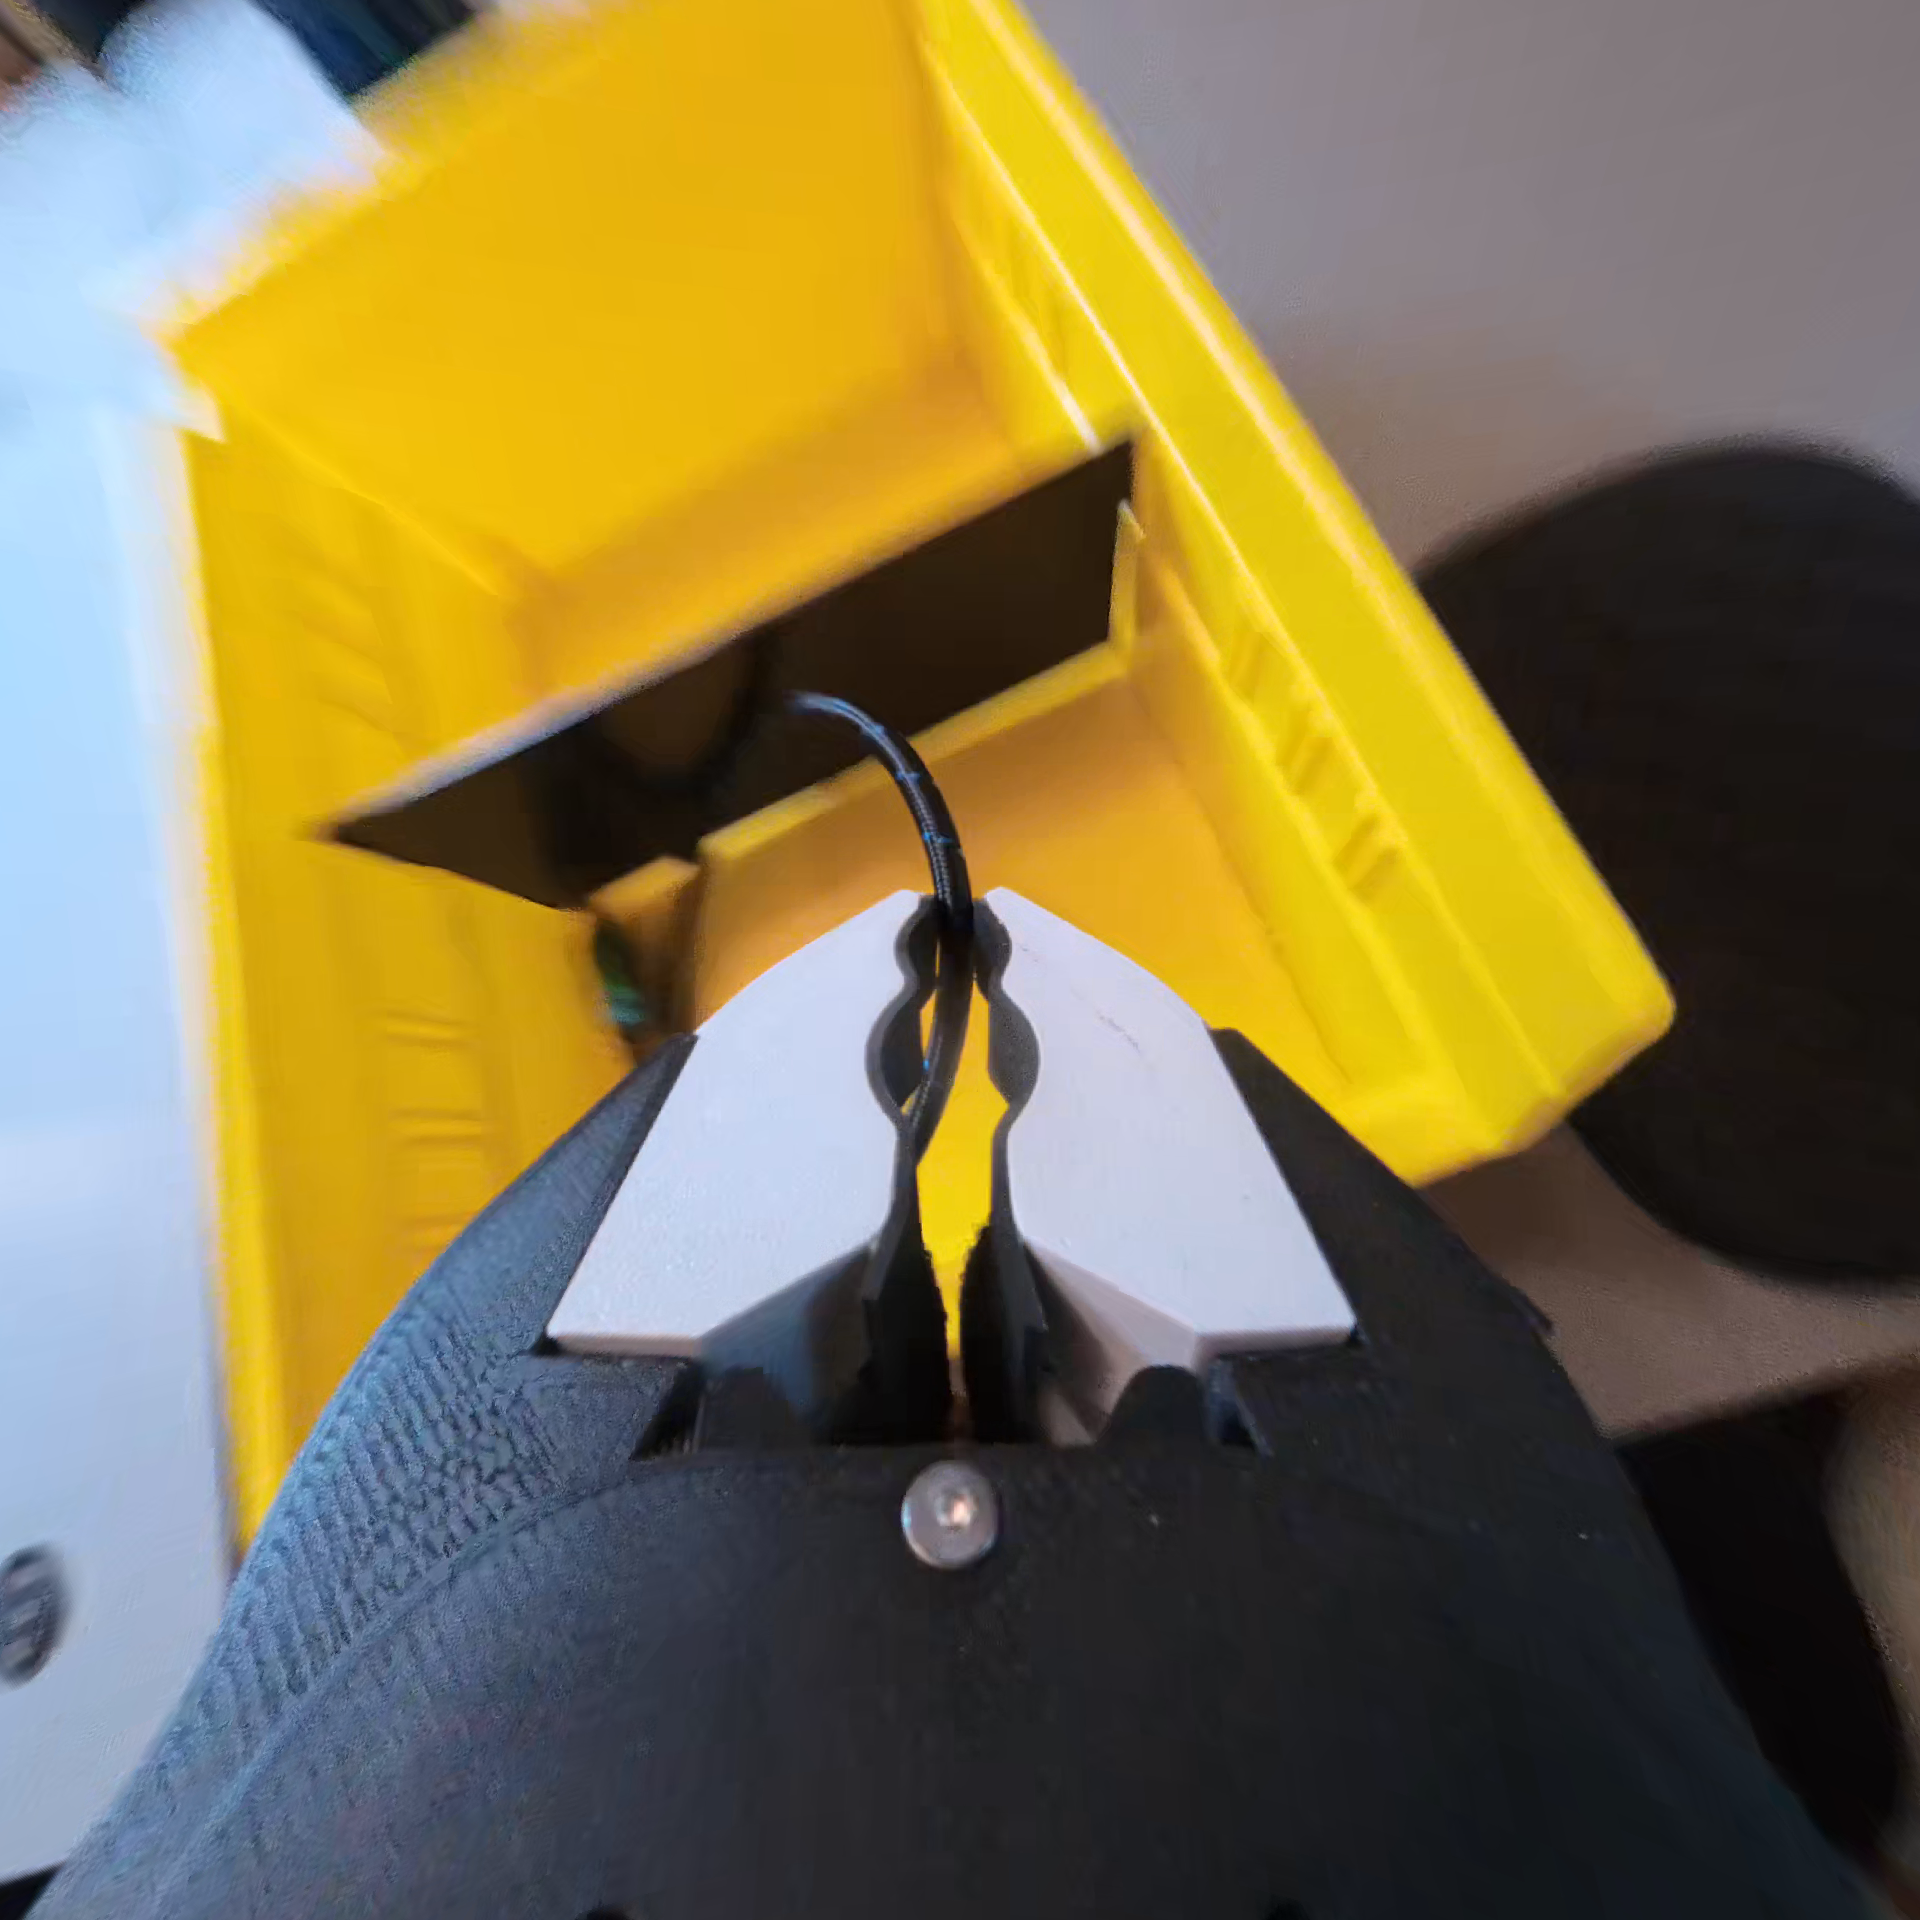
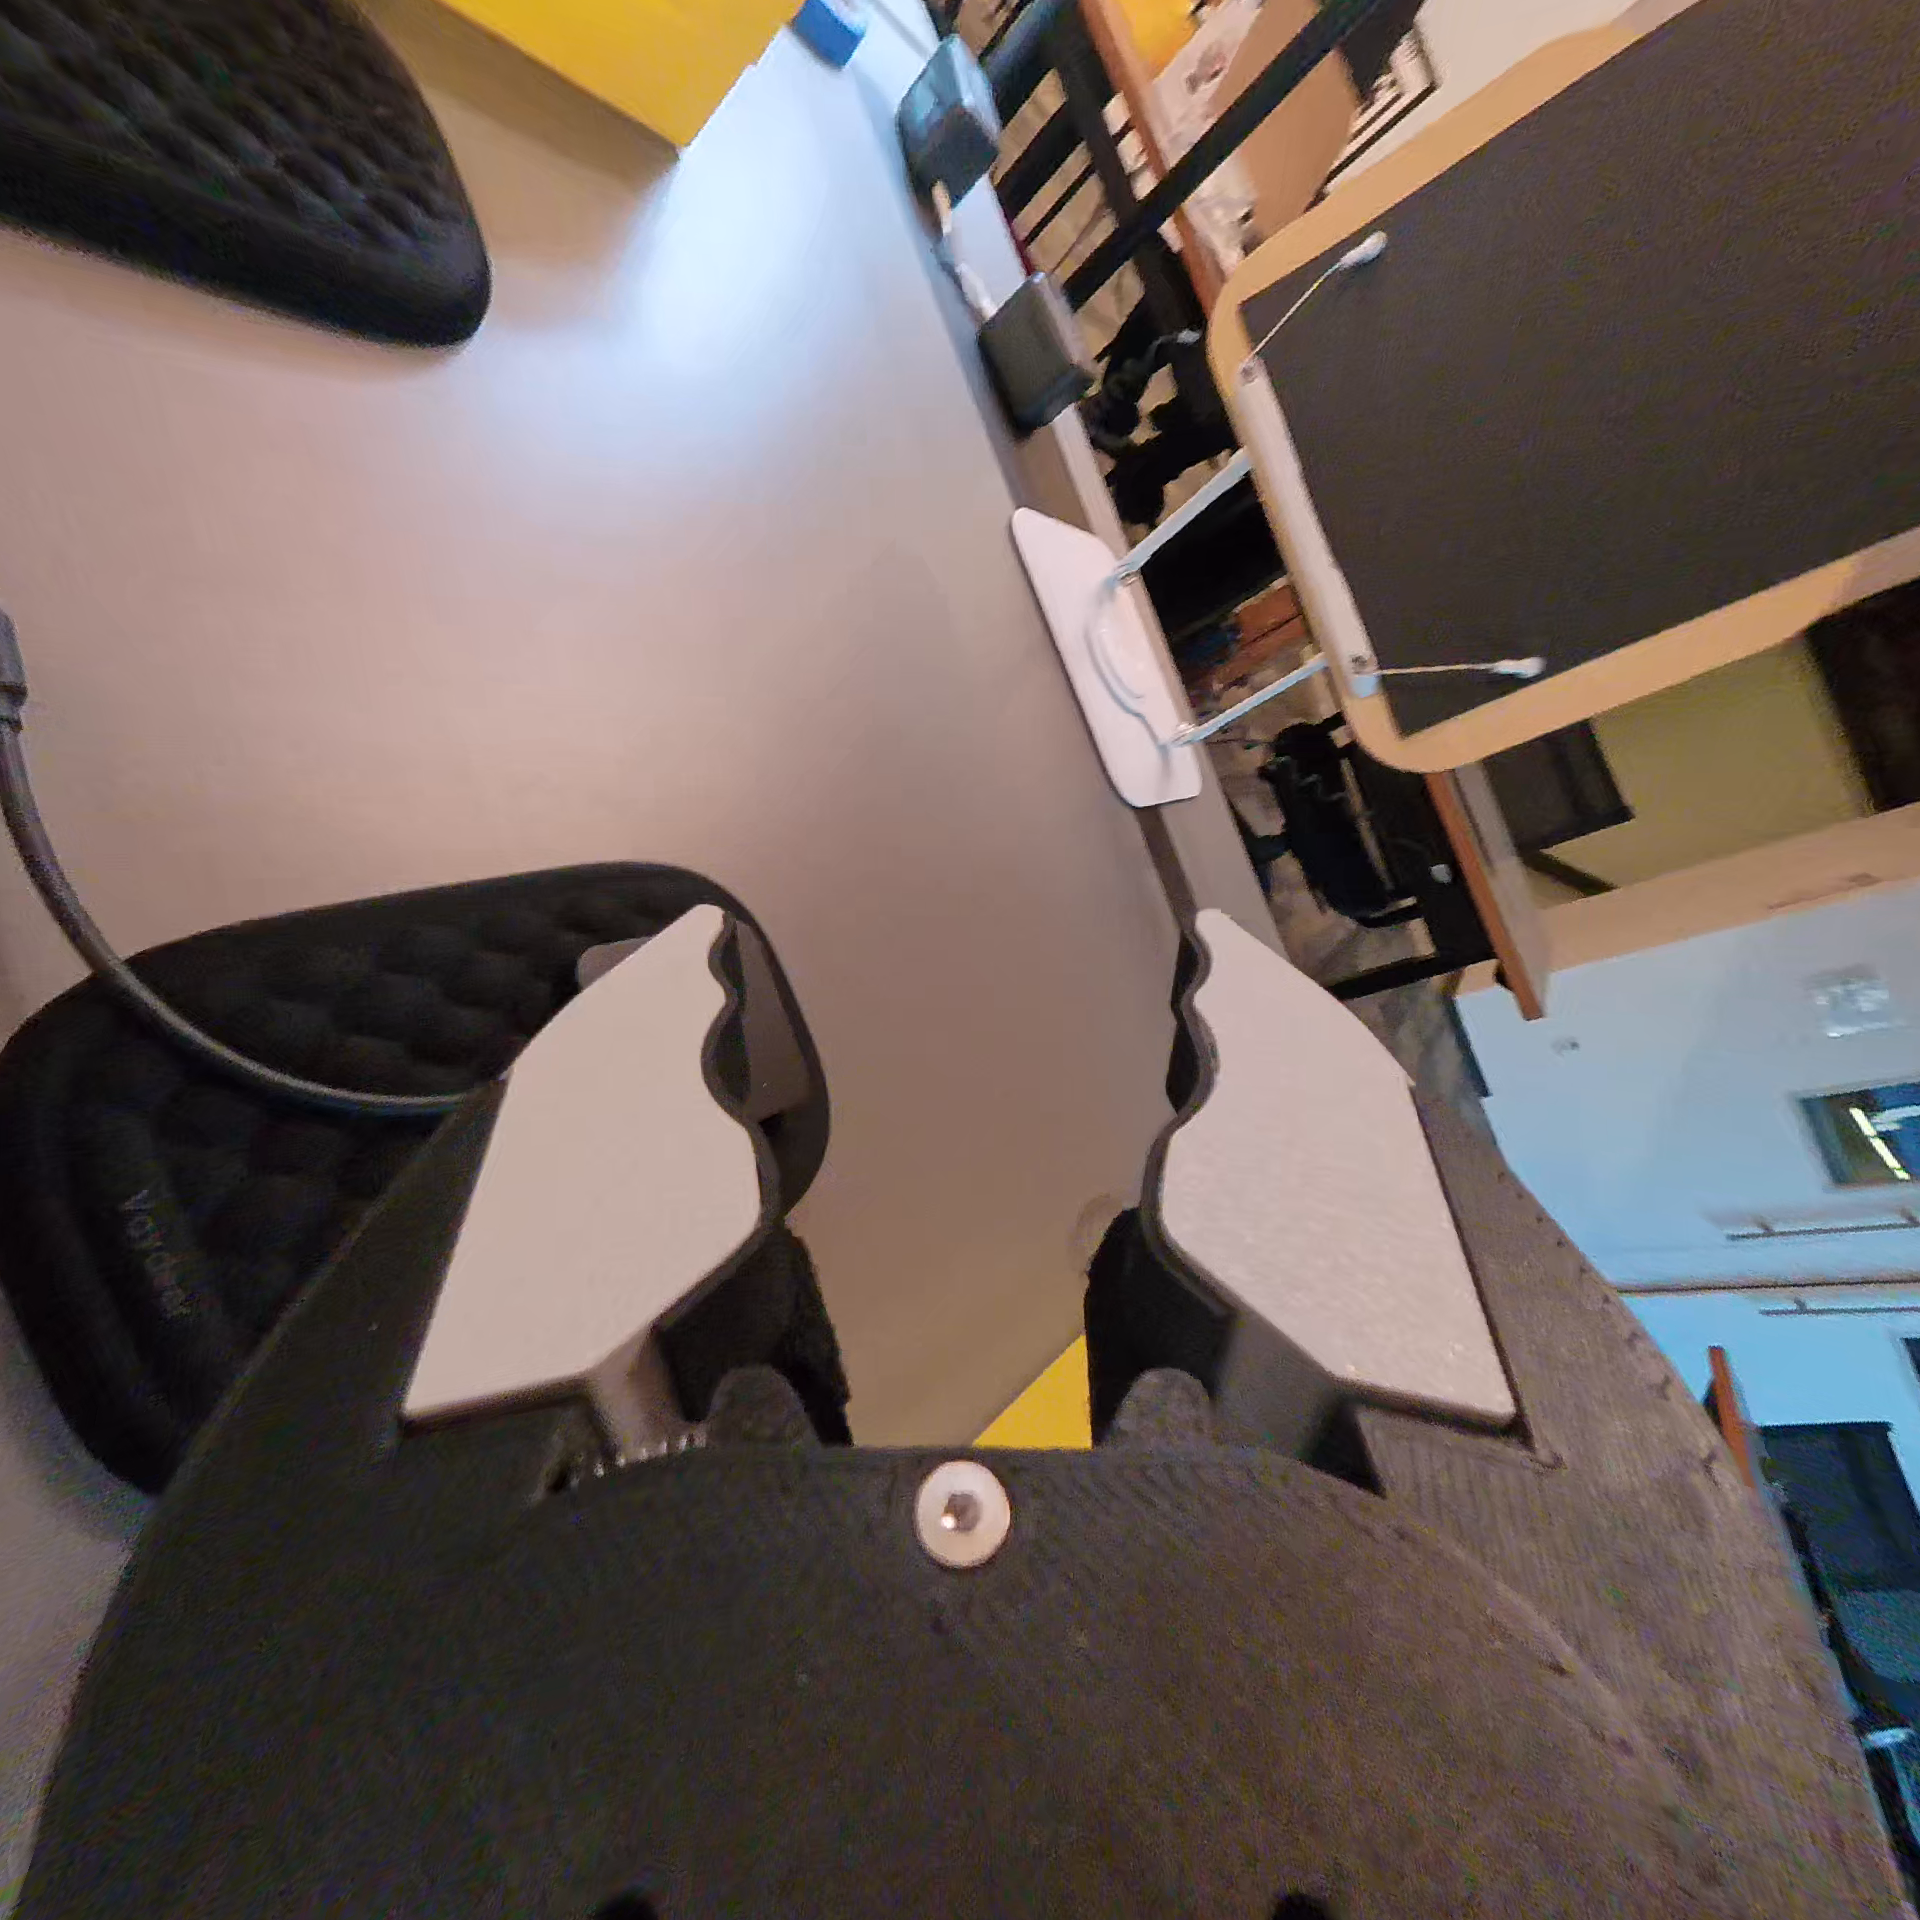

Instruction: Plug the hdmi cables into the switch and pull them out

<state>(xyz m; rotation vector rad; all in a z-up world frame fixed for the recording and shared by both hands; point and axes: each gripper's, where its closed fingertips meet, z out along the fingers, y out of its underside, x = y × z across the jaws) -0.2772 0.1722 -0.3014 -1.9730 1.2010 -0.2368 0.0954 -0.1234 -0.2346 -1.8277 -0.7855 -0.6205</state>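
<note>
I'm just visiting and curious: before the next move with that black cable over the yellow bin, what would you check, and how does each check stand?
1. Left gripper shut on the black cable: ok.
2. Cable runs free into the dark gap in the yellow bin: cannot tell, its far end is hidden.
3. Right gripper open and empty: ok.
4. Switch in sight: not ok, neither view shows it.
5. Left view sharp: not ok, blurred.

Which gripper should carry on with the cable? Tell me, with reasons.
Left. The left gripper is shut on the thin black cable that arcs out of the yellow bin. The right gripper is open and empty, pointing across the bare table, away from the bin.
</note>
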